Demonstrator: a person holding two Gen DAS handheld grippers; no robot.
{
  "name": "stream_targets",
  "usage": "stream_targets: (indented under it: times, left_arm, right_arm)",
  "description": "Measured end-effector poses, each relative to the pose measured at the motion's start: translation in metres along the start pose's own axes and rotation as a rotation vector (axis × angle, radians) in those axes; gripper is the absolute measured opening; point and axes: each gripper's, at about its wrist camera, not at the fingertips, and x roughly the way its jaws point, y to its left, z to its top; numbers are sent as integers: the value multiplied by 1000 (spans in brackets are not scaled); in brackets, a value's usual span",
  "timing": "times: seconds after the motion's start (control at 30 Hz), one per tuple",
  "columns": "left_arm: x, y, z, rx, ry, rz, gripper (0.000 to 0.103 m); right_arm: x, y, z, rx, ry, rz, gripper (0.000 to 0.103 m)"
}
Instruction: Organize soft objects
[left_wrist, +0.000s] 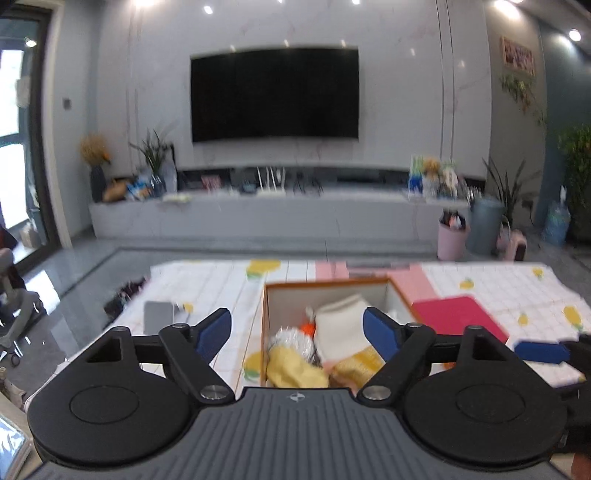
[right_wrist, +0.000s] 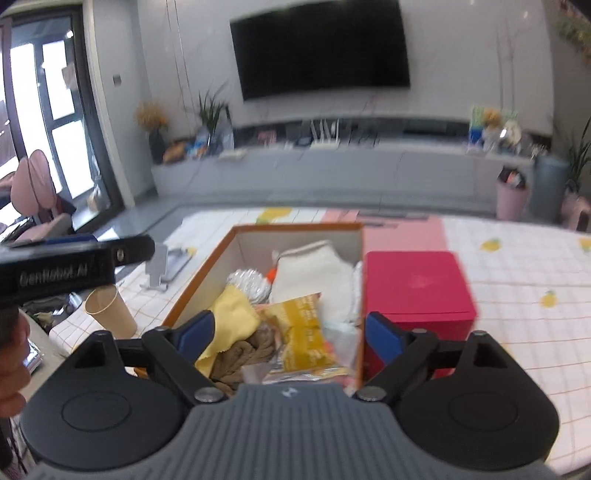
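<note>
both sets of fingers, left gripper (left_wrist: 297, 334) and right gripper (right_wrist: 286, 338), are standing released and empty, with the soft items piling in the orange box (right_wrist: 199, 286) just ahead; the overfilled yellow packet (right_wrist: 303, 332) is risking spilling onto the counter (right_wrist: 517, 266).

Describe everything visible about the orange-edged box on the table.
The orange-edged box is an open, lidless cardboard carton with white inner walls, standing upright on the checked tablecloth. It is nearly filled with soft items: a cream cloth, yellow cloth, brown knit piece, foil bundle and snack packet. A red box sits against its right side.
</note>
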Motion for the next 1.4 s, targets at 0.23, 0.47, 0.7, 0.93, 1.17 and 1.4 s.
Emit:
stream_targets:
  times: [0.23, 0.47, 0.7, 0.93, 1.17, 1.4]
  left_arm:
    - [-34, -20, -23, -78, -136, -89, 98]
    - [-47, -56, -56, 44, -160, -97, 98]
    - [-53, -72, -81, 54, -217, -76, 98]
    - [-45, -82, -95, 46, -155, -94, 98]
    - [-38, -85, -110, 54, -132, -99, 98]
    - [-36, -81, -120, 43, -116, -112, 98]
  right_arm:
    - [-48, -24, -33, -37, -104, -44, 97]
    - [-61, -44, -62, -55, -138, -78, 100]
    - [-67, -57, -88, 32, -173, -143, 100]
    - [-65, -58, -106, -3, -155, -124, 100]
    - [-61, -55, -112, -40, -159, -105, 100]
    - [-58, -52, -117, -74, -159, -124, 100]
